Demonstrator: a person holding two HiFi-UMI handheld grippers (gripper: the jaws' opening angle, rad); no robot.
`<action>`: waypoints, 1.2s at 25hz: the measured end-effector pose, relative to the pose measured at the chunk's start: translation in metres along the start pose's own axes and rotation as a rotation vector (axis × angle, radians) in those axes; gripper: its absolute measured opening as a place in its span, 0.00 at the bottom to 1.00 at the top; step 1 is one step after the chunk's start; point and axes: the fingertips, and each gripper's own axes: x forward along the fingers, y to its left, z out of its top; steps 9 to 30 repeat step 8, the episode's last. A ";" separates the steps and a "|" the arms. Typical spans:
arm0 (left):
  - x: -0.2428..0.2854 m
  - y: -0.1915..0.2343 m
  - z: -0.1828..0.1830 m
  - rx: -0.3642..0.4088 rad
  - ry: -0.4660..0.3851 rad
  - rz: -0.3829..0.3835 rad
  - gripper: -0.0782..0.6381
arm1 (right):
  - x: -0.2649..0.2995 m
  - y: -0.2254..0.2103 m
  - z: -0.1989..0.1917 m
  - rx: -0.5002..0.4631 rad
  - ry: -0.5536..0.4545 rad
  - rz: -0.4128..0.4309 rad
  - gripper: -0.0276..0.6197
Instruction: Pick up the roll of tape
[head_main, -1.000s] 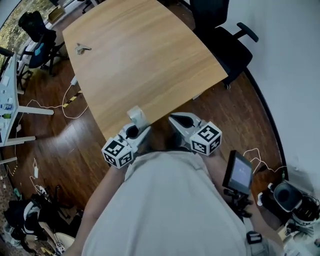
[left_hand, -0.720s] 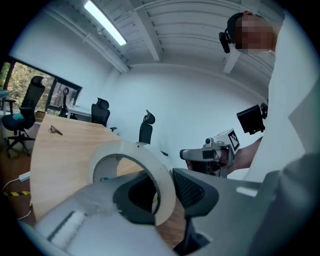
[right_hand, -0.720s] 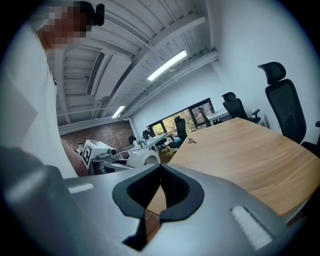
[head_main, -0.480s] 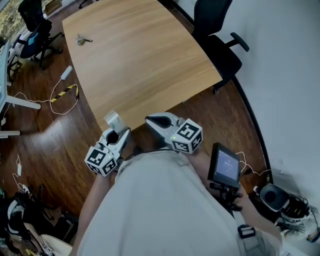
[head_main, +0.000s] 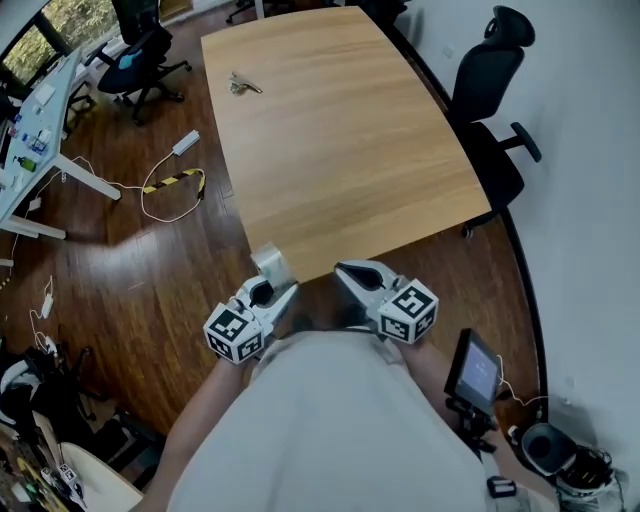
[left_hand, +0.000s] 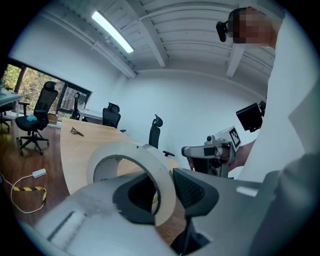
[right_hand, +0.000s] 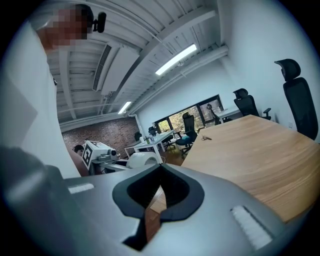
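Observation:
My left gripper is shut on the roll of tape, a whitish ring held upright in the air just off the near corner of the wooden table. In the left gripper view the roll of tape stands edge-on, its band pinched between the two dark pads, and fills the middle. My right gripper hovers beside it to the right, shut with nothing in it. Its closed fingertips point along the table, and the roll of tape shows beyond them to the left.
A small bunch of keys lies at the table's far left. Black office chairs stand along its right side. A yellow-black cable and a power adapter lie on the wooden floor to the left. A small screen on a stand is at my right.
Both grippers and the head view have shifted together beside the table's near end, and the table now sits more to the right in view. The tape stays in the left jaws; the right stays shut.

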 end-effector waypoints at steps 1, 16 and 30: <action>-0.004 0.001 0.000 0.002 -0.002 -0.003 0.26 | 0.003 0.003 -0.001 -0.001 0.001 -0.002 0.05; -0.018 -0.004 -0.009 -0.003 -0.003 -0.010 0.27 | 0.007 0.015 -0.007 0.001 0.002 -0.025 0.05; -0.018 -0.004 -0.009 -0.003 -0.003 -0.010 0.27 | 0.007 0.015 -0.007 0.001 0.002 -0.025 0.05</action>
